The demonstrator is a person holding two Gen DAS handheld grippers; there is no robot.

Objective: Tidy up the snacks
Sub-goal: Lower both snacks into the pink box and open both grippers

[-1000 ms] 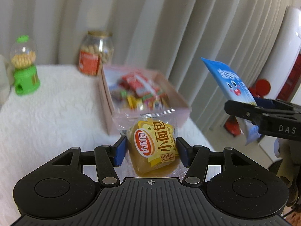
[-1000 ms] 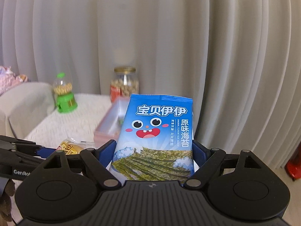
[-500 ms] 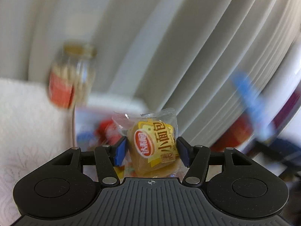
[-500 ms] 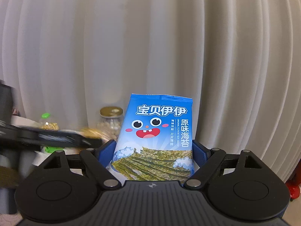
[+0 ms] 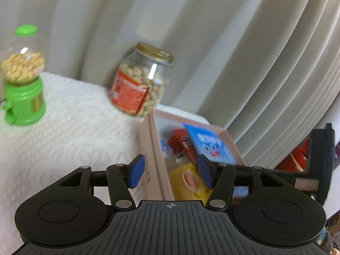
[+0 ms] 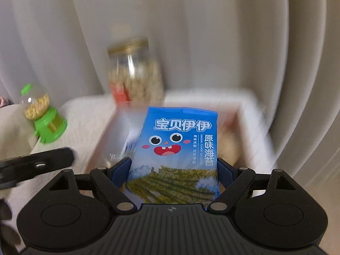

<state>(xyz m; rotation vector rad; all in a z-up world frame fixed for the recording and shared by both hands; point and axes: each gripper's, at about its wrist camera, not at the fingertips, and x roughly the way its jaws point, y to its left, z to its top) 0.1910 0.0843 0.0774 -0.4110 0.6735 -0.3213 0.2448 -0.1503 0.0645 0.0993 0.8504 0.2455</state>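
Yellow bun point(image 5: 189, 182) now dropped in box point(image 5: 153, 148), left tool point(image 5: 170, 171) open, empty; right tool point(image 6: 173, 171) gripping seaweed packet point(image 6: 178, 155).

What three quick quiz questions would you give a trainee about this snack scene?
1. True or false: the left tool is gripping the yellow bread packet.
2. What does the right tool hold? A) a spoon B) a blue seaweed packet C) an apple
3. What colour is the box that holds the snacks?

Key: 1 false: its jaws are open and the packet lies in the box. 2 B. 3 pink.
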